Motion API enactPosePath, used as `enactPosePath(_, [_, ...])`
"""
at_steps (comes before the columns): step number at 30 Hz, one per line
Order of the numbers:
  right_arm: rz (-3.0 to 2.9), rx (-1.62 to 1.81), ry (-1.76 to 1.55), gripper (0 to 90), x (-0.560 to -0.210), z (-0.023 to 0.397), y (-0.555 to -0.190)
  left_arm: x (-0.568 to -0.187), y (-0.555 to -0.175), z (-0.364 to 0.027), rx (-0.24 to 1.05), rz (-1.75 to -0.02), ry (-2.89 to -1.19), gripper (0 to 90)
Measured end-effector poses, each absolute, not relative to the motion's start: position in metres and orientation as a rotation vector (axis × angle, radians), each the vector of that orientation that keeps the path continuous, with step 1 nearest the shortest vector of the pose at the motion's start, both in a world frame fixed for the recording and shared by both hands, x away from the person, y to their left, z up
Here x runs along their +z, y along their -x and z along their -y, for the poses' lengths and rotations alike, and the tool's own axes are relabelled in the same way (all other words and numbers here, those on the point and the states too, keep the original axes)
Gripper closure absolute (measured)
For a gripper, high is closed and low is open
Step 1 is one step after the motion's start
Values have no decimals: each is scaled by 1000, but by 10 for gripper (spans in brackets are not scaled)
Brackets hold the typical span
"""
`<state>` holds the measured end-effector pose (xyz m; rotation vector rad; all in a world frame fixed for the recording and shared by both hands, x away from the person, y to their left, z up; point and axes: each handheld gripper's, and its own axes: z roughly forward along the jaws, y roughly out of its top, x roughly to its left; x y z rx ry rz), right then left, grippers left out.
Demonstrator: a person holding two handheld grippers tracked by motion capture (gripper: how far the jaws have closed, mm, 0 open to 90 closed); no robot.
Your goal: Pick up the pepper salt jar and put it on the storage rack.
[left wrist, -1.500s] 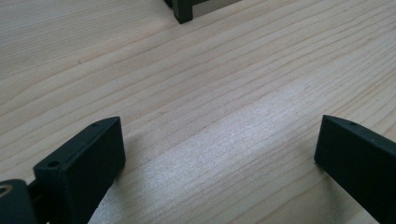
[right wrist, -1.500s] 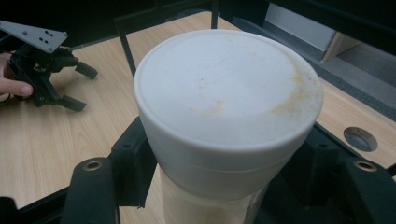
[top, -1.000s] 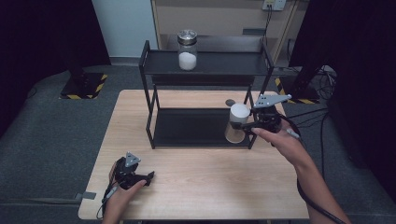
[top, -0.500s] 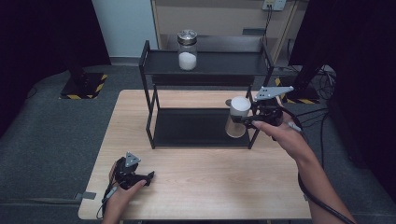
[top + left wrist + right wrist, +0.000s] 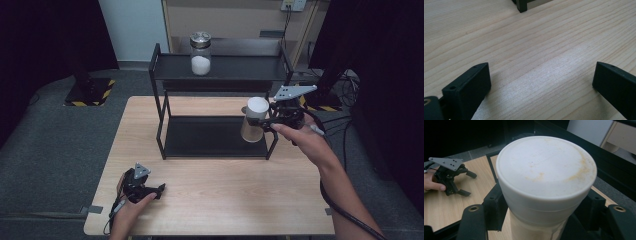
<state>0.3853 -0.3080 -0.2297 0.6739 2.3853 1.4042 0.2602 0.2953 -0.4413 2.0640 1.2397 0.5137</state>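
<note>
Grey carpet (image 5: 60, 150) covers the floor, with black curtains at both sides and a pale wall at the back; a yellow-and-black striped base (image 5: 89, 95) stands on the carpet at the left, and cables (image 5: 345, 85) lie at the right. No brand, label or writing can be read on anything; the faint embossing on the held jar's lid is too soft to make out.

On the carpet stands a light wooden table (image 5: 210, 200), its grain running lengthwise. A black two-tier shelf rack (image 5: 220, 67) stands on its far half. On the upper tier, toward the left, is a glass jar (image 5: 200, 53) with a metal lid, part full of white powder.

At the rack's right end, the right gripper (image 5: 264, 121) holds a second jar (image 5: 253, 120) in the air, level with the gap between the two tiers and in front of the right front post. The jaws pinch it from both sides just under its white lid (image 5: 546, 167), which carries yellowish stains; the body below looks clear with a pale filling.

Near the table's front left corner, the left gripper (image 5: 159, 190) rests on the wood, well apart from the rack, jaws spread wide with bare tabletop between them.
</note>
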Motion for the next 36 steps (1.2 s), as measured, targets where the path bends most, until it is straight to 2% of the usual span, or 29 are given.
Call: enactPosePath(36, [-2375, 1418, -646, 353, -167, 309, -392, -441, -260, -295, 513, -1241, -2063, 7])
